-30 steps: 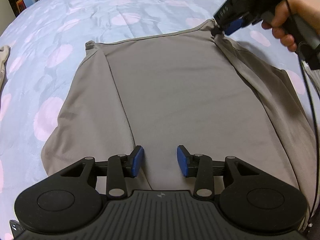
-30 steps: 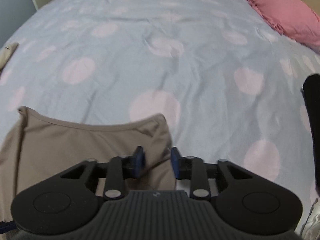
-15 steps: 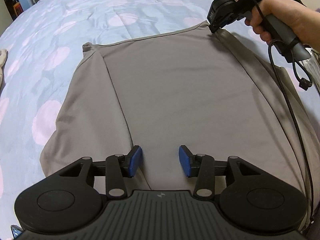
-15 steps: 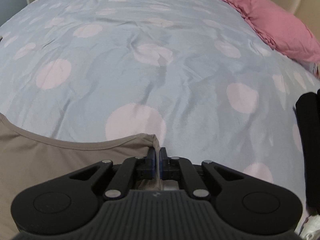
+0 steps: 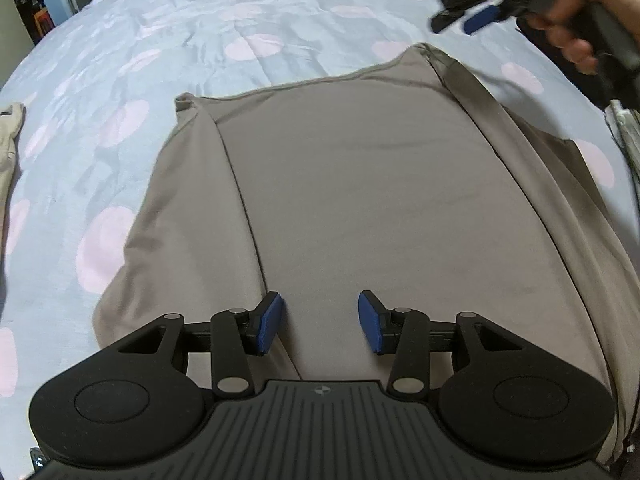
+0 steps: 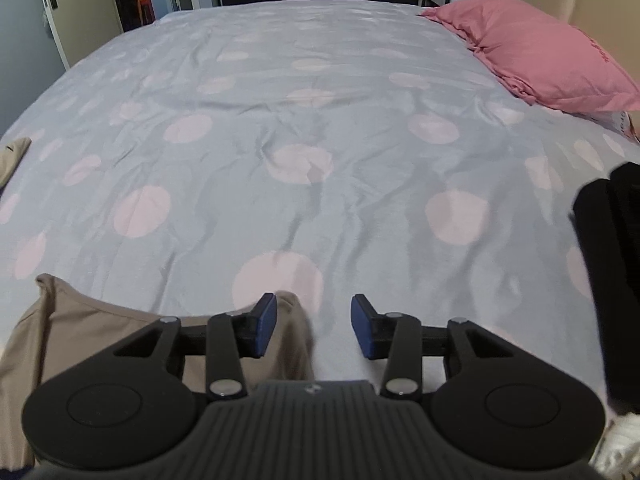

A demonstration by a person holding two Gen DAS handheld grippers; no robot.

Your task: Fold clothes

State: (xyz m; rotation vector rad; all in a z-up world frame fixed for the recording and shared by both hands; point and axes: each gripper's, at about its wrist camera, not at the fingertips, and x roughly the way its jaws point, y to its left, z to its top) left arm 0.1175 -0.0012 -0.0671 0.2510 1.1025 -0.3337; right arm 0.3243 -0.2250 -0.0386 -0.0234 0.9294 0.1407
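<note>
So my garment (image 5: 372, 208) lies flat on the bed (image 5: 240, 28), both long sides turned in over the middle, making a long panel that runs from my left tool (image 5: 319, 322) to the far hem. My left tool hangs over the near end, spread wide, gripping nothing. My right tool (image 6: 313, 326) is also spread and empty, hovering just above the far right corner. I judge the side folds done; the lengthwise fold looks left to do, since the panel lies at full length.
</note>
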